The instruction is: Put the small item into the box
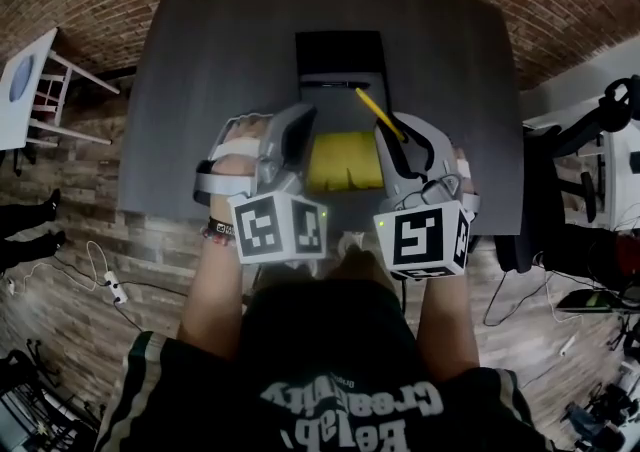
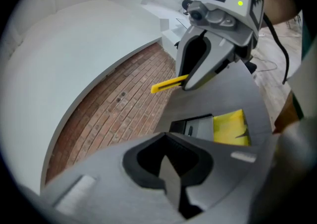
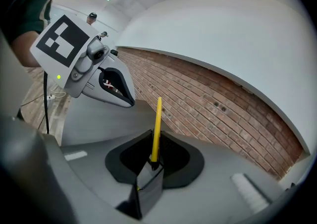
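Yellow thin stiff stick point(image 3: 157, 129), likely light and slick, sits pinched at its base in the right gripper point(image 3: 150, 167) near the dark grey open box point(image 1: 340, 88); left gripper point(image 2: 171, 181) closed, empty.

Left gripper point(image 2: 171, 171) closed (right gripper point(image 3: 152, 166) too).

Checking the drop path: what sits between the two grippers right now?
Head view: a yellow sheet-like piece at the near end of the box lies between the left gripper and the right gripper, which holds a yellow stick.
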The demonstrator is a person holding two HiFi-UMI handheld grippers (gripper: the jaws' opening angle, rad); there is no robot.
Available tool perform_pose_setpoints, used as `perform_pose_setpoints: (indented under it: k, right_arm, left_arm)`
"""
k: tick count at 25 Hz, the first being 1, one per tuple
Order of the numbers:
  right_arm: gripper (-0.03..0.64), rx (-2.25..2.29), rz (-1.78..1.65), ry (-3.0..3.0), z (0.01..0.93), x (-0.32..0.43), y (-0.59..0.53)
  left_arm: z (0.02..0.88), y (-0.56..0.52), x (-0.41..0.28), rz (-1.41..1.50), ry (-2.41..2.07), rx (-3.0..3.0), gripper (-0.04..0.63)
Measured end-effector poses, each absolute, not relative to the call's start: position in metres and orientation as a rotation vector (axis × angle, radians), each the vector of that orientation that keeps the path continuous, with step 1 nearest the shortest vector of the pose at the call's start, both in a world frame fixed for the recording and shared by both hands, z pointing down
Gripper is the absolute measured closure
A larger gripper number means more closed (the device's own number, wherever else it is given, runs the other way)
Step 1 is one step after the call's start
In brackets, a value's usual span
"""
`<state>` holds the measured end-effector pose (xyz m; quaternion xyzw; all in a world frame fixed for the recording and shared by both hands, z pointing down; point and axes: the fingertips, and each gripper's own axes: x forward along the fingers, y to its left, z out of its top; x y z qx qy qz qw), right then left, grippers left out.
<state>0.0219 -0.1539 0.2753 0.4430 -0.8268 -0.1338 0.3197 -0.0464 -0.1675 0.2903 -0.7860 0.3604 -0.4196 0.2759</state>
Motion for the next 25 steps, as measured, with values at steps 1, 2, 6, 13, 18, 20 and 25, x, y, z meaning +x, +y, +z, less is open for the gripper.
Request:
perform_pose_setpoints:
  k: [1,2,6,13,18,20,25]
  right_arm:
    - [0.560,1.153,-0.347,-2.182,0.277,0.021,-0.158]
    - [0.560,1.142,-0.343,-2.187,0.279,0.022,-0.161]
    - [0.560,1.112,-0.316,-2.210,0.287,0.027,-0.171]
    - [0.560,1.066,-0.265,-2.228,0.313,0.028,-0.179]
    - [0.560,1.031,-0.239,-2.236,0.329,0.025,-0.184]
    - [0.560,1.026,-0.229,-2.240,0.335,0.026,-0.186]
    - [0.560,0.977,-0.186,-2.241,0.358,0.026,-0.187]
  left_arm:
    - [0.293,-0.170,-0.047,-1.139,0.974,-2.113,0.594]
    - [0.295,-0.173,-0.046,-1.151,0.978,-2.113,0.594]
    - [0.305,-0.181,-0.040,-1.180,0.990,-2.121,0.594]
    - [0.330,-0.186,-0.035,-1.223,0.991,-2.149,0.594]
    - [0.350,-0.188,-0.034,-1.257,0.976,-2.166,0.594]
    - [0.359,-0.189,-0.034,-1.272,0.970,-2.173,0.594]
    - [0.378,-0.193,-0.033,-1.304,0.967,-2.196,0.594]
